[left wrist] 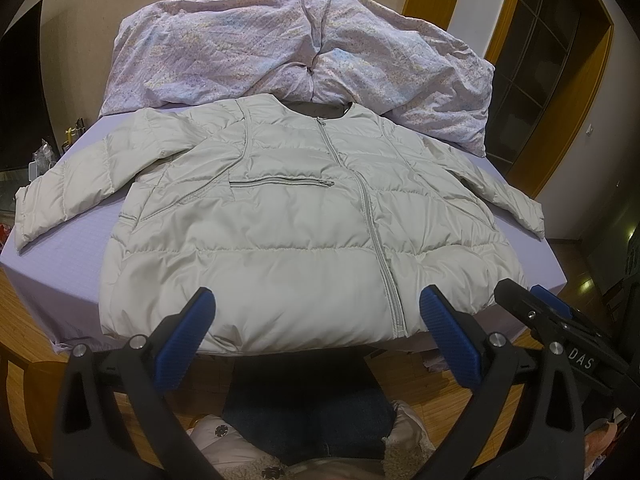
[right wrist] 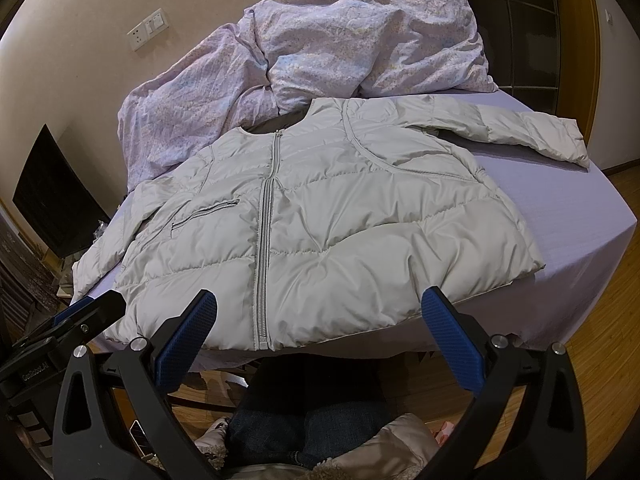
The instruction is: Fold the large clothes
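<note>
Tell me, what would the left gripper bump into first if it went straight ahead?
Probably the puffy jacket: the open left gripper points at its bottom hem, near the zipper. Depth is hard to judge.

I see bare sheet [right wrist: 580, 216] open to my right of the jacket [right wrist: 320, 220], and a narrower strip [left wrist: 60, 264] beside its left sleeve. The duvet [left wrist: 280, 48] heaped against the collar blocks the far side. Nothing stands before the near hem.
</note>
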{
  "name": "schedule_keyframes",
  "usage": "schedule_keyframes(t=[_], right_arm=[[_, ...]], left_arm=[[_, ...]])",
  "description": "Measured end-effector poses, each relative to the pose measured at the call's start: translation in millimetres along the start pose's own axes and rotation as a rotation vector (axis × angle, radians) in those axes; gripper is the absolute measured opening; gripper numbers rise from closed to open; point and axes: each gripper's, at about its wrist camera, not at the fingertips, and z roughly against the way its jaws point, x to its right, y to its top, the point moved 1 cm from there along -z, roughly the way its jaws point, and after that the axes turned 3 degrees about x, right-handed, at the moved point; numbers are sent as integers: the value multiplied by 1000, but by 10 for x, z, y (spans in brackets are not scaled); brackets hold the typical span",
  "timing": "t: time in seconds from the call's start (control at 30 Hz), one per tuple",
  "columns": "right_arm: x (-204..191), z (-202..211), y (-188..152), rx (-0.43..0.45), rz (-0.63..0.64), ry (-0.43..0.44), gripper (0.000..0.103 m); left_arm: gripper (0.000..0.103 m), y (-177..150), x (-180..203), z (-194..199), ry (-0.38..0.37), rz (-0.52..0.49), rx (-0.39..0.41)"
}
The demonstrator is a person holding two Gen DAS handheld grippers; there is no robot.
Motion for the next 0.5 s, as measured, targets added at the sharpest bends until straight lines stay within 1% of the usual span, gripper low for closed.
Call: schedule_keyframes(t=[0.5], right_arm=[[9,-22,-1,-1,-1,0,102]], left_arm=[[101,0,1,0,1,-1,0]])
